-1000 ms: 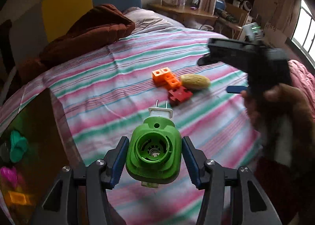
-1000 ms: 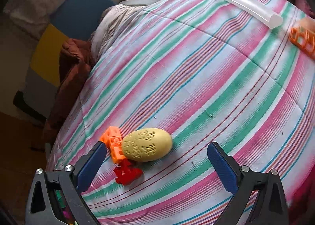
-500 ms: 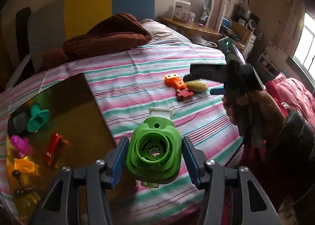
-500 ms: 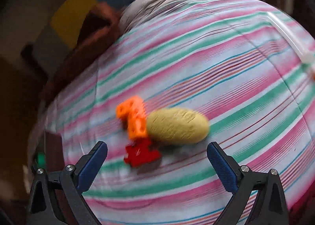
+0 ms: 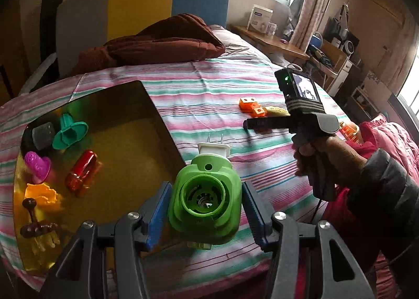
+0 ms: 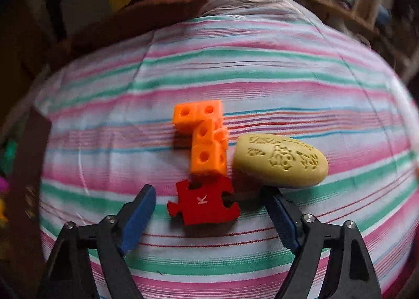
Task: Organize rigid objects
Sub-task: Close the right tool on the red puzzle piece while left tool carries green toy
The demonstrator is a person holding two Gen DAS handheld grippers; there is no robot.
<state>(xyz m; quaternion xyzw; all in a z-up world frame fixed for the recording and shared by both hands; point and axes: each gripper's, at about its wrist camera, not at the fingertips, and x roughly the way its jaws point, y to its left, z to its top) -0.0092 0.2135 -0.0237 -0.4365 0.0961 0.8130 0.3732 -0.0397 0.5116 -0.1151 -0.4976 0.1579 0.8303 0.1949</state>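
Partly done: your tray, left of frame, already has several toys. Left gripper clamps the green plug-in gadget beside it, not yet dropped. Right gripper is closing around the red puzzle piece, lower centre, pads not touching; orange blocks and yellow oval remain on the bed.

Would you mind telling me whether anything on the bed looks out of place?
Yes: the red puzzle piece, orange block cluster and yellow oval lie loose on the striped bedspread, while similar small items sit on the amber tray.
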